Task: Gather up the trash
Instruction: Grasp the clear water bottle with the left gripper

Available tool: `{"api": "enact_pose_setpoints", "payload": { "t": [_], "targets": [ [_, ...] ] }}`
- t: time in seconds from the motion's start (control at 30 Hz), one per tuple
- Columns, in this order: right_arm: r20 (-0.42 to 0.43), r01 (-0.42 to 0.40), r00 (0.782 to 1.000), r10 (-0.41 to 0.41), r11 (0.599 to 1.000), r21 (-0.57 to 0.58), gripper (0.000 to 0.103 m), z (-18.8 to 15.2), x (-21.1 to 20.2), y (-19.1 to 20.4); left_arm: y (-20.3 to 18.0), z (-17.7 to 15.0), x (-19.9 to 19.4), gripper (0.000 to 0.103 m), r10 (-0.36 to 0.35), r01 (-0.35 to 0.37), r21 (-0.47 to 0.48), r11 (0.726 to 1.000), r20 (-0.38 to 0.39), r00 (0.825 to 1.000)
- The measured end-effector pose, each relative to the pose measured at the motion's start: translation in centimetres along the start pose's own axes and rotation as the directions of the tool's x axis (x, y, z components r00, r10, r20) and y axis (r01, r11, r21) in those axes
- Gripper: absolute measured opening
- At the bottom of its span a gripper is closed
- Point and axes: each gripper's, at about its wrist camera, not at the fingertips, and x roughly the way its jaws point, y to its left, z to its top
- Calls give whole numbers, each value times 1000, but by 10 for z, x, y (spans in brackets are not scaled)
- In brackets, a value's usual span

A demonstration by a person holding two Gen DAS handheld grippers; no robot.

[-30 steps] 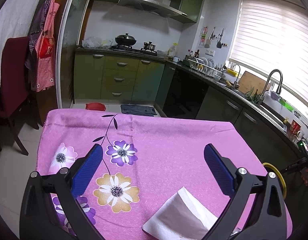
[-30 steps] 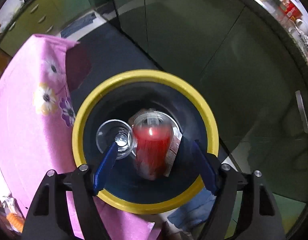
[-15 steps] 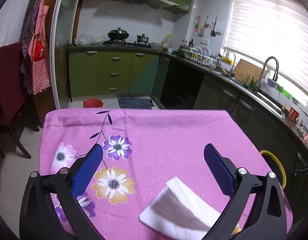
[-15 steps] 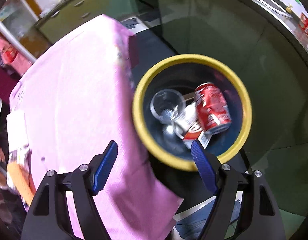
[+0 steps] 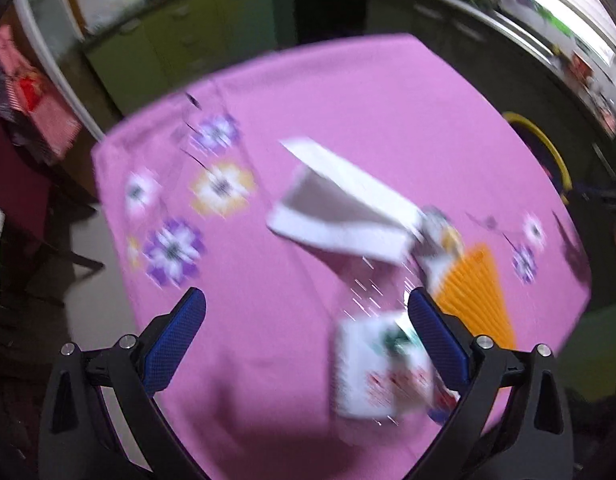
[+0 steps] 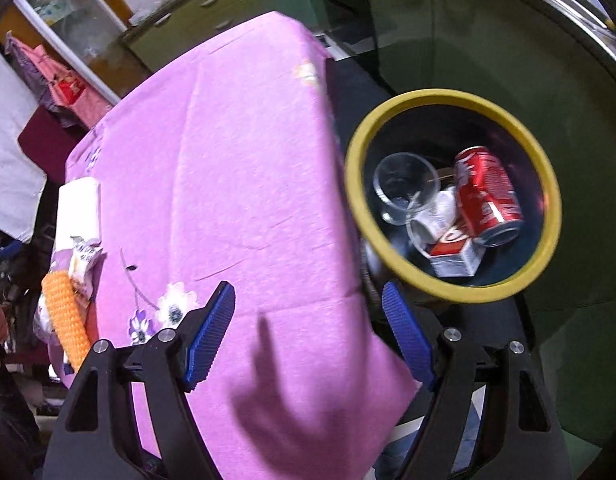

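— Trash, where is it?
— Some sits inside a round bin with a yellow rim [image 6: 452,196] just beside the desk's far right edge: a red soda can [image 6: 488,196] lying on its side, a clear plastic cup [image 6: 404,188], a small white cup [image 6: 432,224] and a red-and-white carton [image 6: 456,254]. More lies on the desk [image 5: 348,92], which is covered by a pink flowered cloth: a folded white napkin [image 5: 340,208] near the middle, a snack wrapper [image 5: 440,236] touching its right end, an orange ridged piece [image 5: 476,300] by the near right edge, and a white printed packet [image 5: 380,368] by the near edge. The left view is blurred, so finer detail is lost.

— And the claws?
— Left claw [image 5: 306,340] has its blue pads wide apart, holding nothing, above the near edge of the desk, with the packet just inside its right pad. Right claw [image 6: 308,332] is also spread apart and empty, over the desk's near right corner, its right pad close to the bin's rim.
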Motion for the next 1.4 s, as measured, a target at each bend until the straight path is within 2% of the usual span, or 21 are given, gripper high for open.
{"api": "enact_pose_setpoints", "payload": {
  "t": [0.07,0.2,0.27,0.4,0.63,0.77,0.9,0.97,1.03,1.17,1.4],
  "targets": [
    [-5,-14,1000,14,1000,-11,76,-5,0,4,-10,-4,7,96,-13,14,20,1000,-57,998],
    [3,-35,999,35,999,-17,76,-12,-5,5,-26,-8,21,96,19,-9,70,997,-132,991],
    [9,-44,999,44,999,-12,77,-15,-7,3,-29,-6,26,96,7,5,80,997,-159,987],
    [7,-52,999,52,999,3,77,-19,-6,-4,-36,-4,39,96,34,-10,114,993,-207,978],
    [-9,-65,998,65,998,12,77,-21,2,-10,-41,-2,55,95,12,23,129,991,-265,964],
    [-20,-69,997,69,998,4,77,-21,6,-7,-41,-2,64,77,13,30,137,990,-300,954],
    [-24,-70,997,70,998,1,78,-20,7,-6,-40,-3,71,72,43,12,170,985,-315,948],
    [-26,-69,997,69,998,2,78,-19,8,-6,-39,-5,74,65,33,23,167,986,-328,944],
    [-31,-68,997,68,998,-1,78,-19,10,-4,-41,-9,77,64,25,35,172,984,-333,943],
    [-41,-70,997,70,997,-11,78,-18,13,1,-47,-15,78,63,14,47,182,982,-320,947],
    [-50,-71,996,69,997,-32,79,-18,16,10,-24,-26,55,63,-15,52,132,990,-269,963]
  ]
}}
